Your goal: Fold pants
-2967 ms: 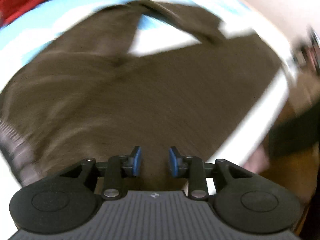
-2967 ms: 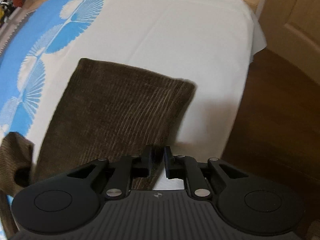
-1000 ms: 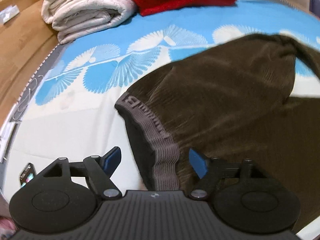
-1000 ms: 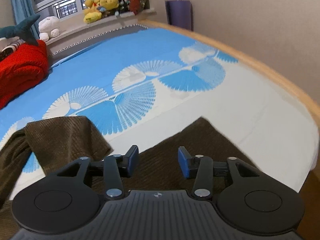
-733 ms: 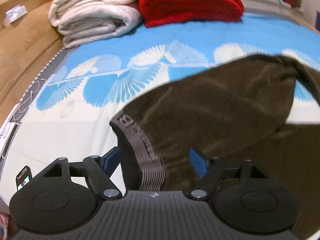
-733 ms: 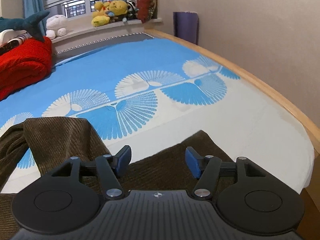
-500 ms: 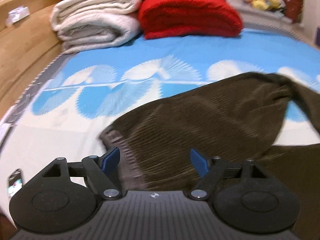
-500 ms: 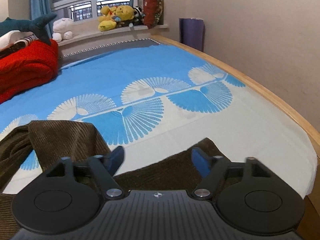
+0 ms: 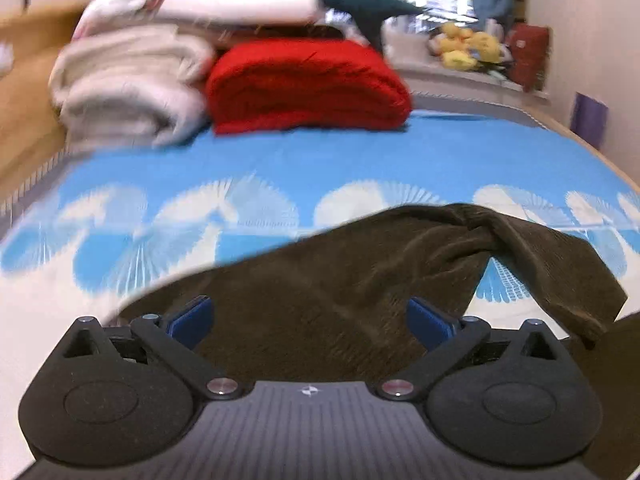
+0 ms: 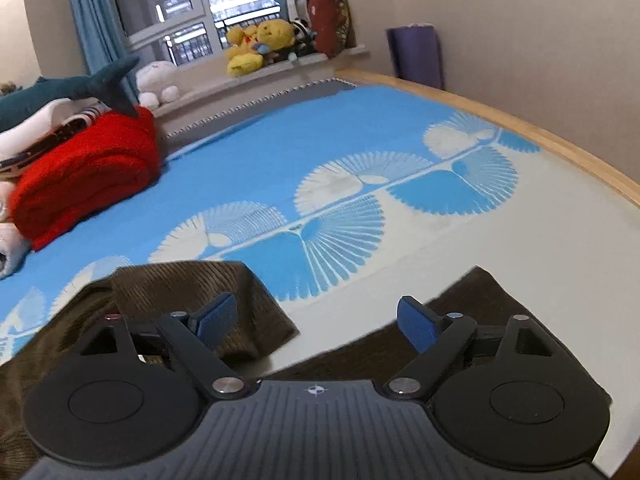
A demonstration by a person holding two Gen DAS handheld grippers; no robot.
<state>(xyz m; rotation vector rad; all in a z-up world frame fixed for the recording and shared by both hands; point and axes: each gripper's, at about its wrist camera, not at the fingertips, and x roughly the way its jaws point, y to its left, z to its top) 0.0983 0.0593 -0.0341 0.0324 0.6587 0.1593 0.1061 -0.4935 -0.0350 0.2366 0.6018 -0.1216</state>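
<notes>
Brown corduroy pants (image 9: 340,288) lie spread on a bed (image 9: 360,152) covered by a blue sheet with white fan shapes. In the left wrist view the cloth fills the space from 9 o'clock to 3 o'clock just beyond the left gripper (image 9: 312,318), and one twisted leg trails off toward 3 o'clock. The left gripper's jaws have just been opening and stand wide; cloth shows between the blue pads (image 9: 192,318), but they do not press on it. It points forward and somewhat downward over the bed.

In the right wrist view, the right gripper (image 10: 316,322) is also spread wide, holding nothing. One fold of the pants (image 10: 192,292) lies at 9 o'clock behind its left pad, another part at 3 o'clock by its right pad, with bare sheet between them. It too tilts down toward the mattress.

At 12 o'clock in the left view sit a folded red blanket (image 9: 304,84) and rolled white bedding (image 9: 128,92).
</notes>
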